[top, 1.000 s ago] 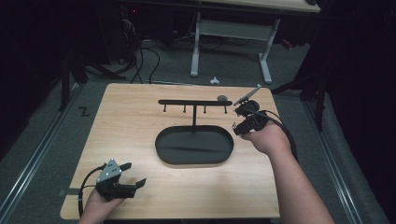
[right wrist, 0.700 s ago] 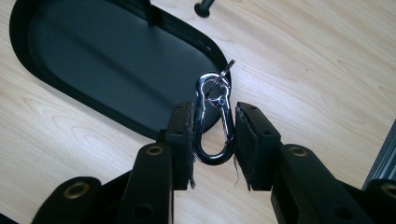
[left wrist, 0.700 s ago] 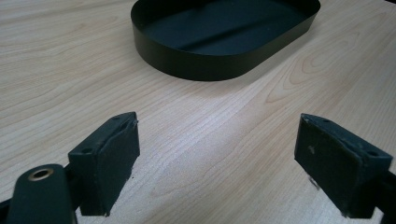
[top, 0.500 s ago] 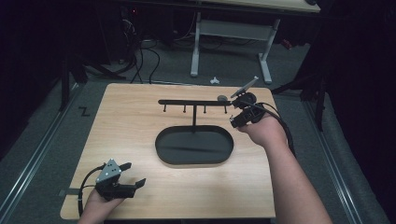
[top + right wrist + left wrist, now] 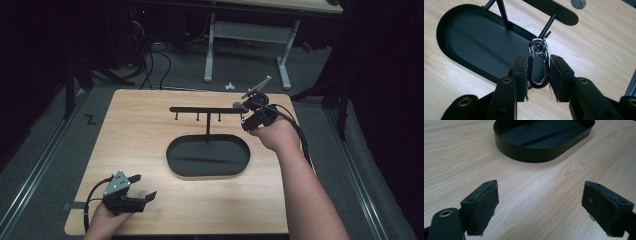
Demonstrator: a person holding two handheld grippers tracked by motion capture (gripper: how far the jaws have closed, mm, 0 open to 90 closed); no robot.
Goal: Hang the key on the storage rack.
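A silver carabiner clip (image 5: pixel 538 63) stands upright between the pads of my right gripper (image 5: pixel 538 75), which is shut on it. The clip's top loop sits at the tip of the rightmost peg (image 5: pixel 546 26) under the black hanger bar (image 5: pixel 200 109). In the high view my right gripper (image 5: pixel 248 116) is at the right end of that bar. The bar stands on a post over a black oval tray (image 5: pixel 207 155). My left gripper (image 5: pixel 142 187) rests low near the table's front left corner, open, with nothing between its pads (image 5: pixel 482 207).
The wooden table (image 5: pixel 140 135) carries the tray (image 5: pixel 529 157) in its middle. A small grey disc (image 5: pixel 578 3) lies by the bar's right end. Beyond the far edge are cables and the white legs of another table (image 5: pixel 210 50).
My right gripper has moved a little farther away and to the left, bringing the clip up to the bar's right end. The left gripper has stayed put.
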